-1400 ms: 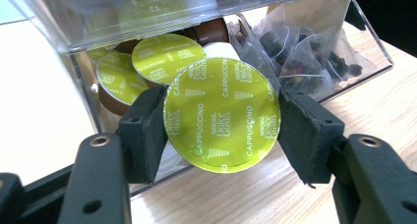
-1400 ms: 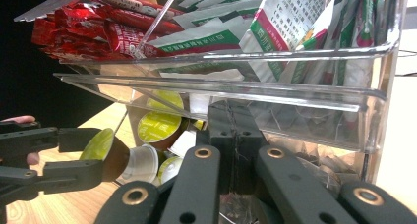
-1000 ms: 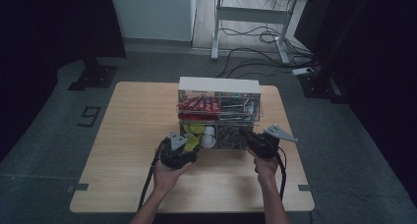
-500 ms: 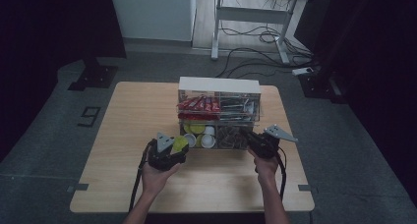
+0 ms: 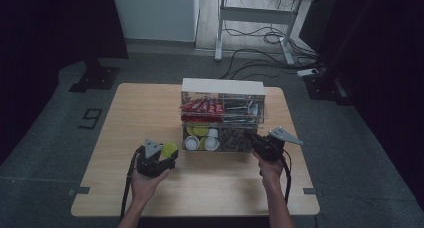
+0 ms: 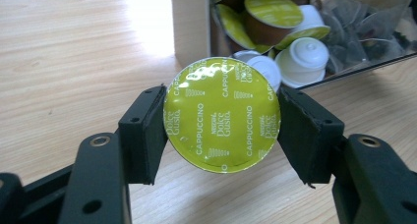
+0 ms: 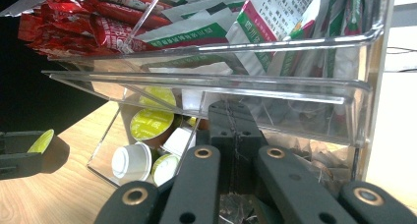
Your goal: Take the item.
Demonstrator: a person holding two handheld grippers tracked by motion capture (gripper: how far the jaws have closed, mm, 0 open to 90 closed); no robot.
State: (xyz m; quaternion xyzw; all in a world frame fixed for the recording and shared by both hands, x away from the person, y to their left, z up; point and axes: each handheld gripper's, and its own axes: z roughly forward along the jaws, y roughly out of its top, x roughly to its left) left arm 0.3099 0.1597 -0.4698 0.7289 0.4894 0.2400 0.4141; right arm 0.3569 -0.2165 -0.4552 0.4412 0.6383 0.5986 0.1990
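Observation:
My left gripper (image 5: 164, 154) (image 6: 222, 130) is shut on a yellow-green cappuccino capsule (image 5: 169, 148) (image 6: 222, 115), held foil-side toward its camera just above the table (image 5: 145, 113), left of the clear organizer (image 5: 222, 88). Its lower compartment holds more capsules (image 5: 201, 138) (image 6: 290, 42) (image 7: 147, 145). My right gripper (image 5: 257, 144) (image 7: 231, 121) is shut, its tips at the organizer's front right, under the raised clear flap (image 7: 295, 84). Whether they pinch the flap I cannot tell. The left gripper (image 7: 19, 155) with its capsule (image 7: 42, 140) also appears in the right gripper view.
The organizer's upper tier holds red sachets (image 5: 200, 107) (image 7: 74, 27) and green-and-white tea packets (image 7: 275, 22). Dark tea bags (image 6: 364, 32) fill the lower right compartment. A desk frame and cables (image 5: 260, 38) stand on the floor beyond the table.
My left gripper has drawn away from the organizer's lower compartment, leftward and slightly toward the near edge, carrying the capsule. The right gripper has stayed where it was.

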